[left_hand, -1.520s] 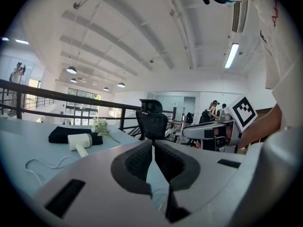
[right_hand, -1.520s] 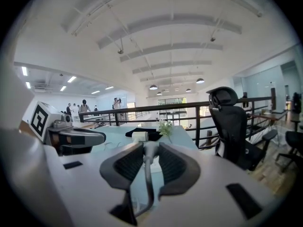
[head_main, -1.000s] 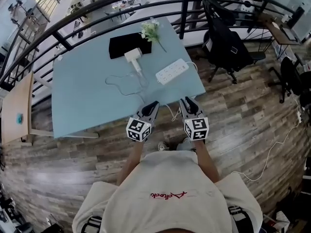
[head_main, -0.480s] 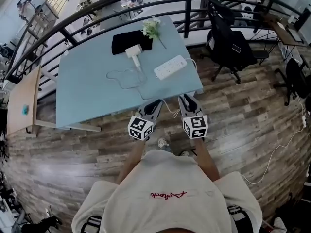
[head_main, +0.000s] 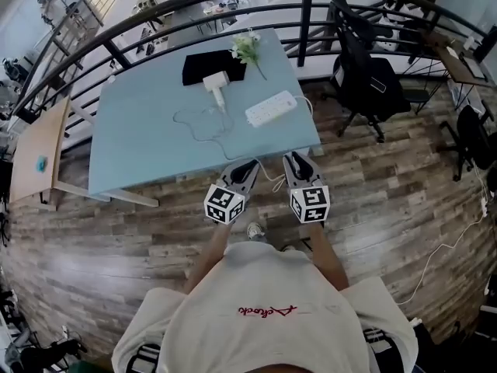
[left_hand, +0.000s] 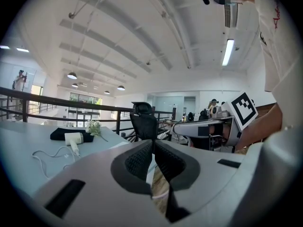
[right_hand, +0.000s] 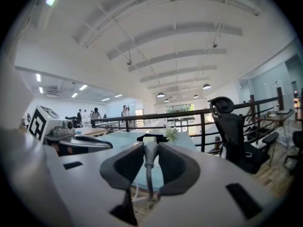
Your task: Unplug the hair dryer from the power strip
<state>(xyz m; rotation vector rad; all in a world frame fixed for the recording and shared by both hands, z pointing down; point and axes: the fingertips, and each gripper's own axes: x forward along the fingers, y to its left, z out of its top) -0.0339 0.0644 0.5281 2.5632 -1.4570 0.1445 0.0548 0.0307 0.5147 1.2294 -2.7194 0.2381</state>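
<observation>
The white hair dryer (head_main: 215, 85) lies on the light blue table (head_main: 132, 146) by a black cloth, also in the left gripper view (left_hand: 73, 138). Its thin white cord (head_main: 203, 123) loops across the table and runs off the near edge. The white power strip (head_main: 271, 108) lies to the right of it. My right gripper (head_main: 293, 160) hangs just off the table's near edge, shut on the cord's grey plug (right_hand: 150, 155), with the cord hanging below it. My left gripper (head_main: 247, 166) is beside it, shut and empty, its tips touching (left_hand: 153, 143).
A black cloth (head_main: 211, 67) and a sprig of white flowers (head_main: 246, 47) lie at the table's far side. A black railing (head_main: 303, 22) runs behind it. A black office chair (head_main: 365, 76) stands to the right. A wooden side table (head_main: 35, 162) is to the left. Wood floor lies below me.
Both grippers have drawn back from the table towards the person, and the table now sits farther away. The right gripper keeps the plug, and the cord trails after it.
</observation>
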